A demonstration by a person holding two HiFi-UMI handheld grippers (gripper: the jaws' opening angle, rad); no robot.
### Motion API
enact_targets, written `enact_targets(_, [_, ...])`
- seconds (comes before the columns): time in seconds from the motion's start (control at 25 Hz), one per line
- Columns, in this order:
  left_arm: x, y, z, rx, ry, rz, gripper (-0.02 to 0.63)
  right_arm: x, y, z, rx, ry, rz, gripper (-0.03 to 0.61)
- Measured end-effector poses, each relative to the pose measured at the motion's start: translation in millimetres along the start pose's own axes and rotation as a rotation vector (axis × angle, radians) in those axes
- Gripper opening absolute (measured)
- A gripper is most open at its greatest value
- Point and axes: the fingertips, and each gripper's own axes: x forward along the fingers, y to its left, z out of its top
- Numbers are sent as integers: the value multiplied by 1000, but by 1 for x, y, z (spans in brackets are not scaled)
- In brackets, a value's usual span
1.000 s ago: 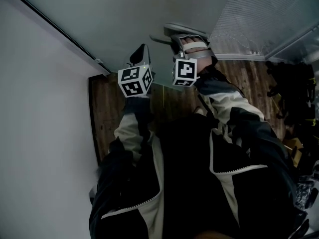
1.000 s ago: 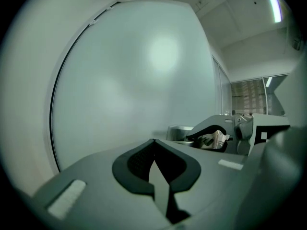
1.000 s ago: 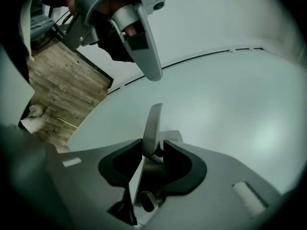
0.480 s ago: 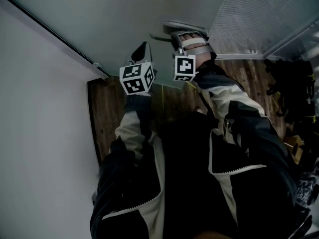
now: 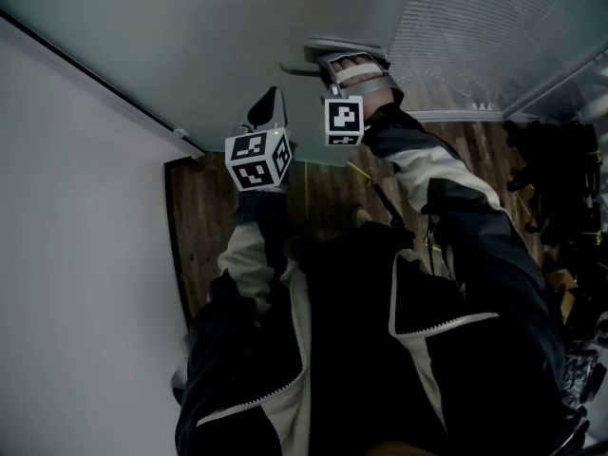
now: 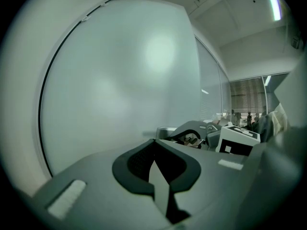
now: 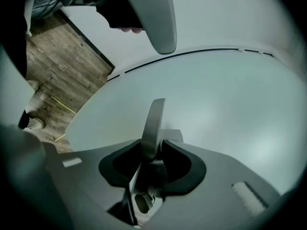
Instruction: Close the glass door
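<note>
The frosted glass door fills the top of the head view. Its grey lever handle sticks out of the glass. My right gripper is shut on that handle; in the right gripper view the lever stands between the pads of the right gripper. My left gripper is left of it, tip at the glass, jaws shut and holding nothing. In the left gripper view the left gripper faces the pane, with the handle to its right. I cannot tell if the left tip touches the glass.
A white wall runs down the left, meeting the door at a dark frame line. Wood floor lies below. A glass panel with blinds stands right of the door, and dark clutter sits at far right.
Both grippers have shifted up and left in the head view, the right one still on the handle. The door and its dark edge line have swung with them.
</note>
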Motion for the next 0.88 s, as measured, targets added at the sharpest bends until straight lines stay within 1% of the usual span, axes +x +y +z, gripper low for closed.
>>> enact_targets(0.2, [18,-1,8,-9,-15,37,0,32,-11,-15,-36,-22,-5,132])
enact_targets(0.4, [34,-9,13,-8,-19,74,0,67,-26,-38,-70,-38,-7,130])
enact_targets(0.64, [43,3,13,-13,-12,148,0,114,-37,-57,-119,-53,1,130])
enact_targets(0.88, [55,7,20,-3,-7,173,0,163,-57,-78,-158,-16,7,132])
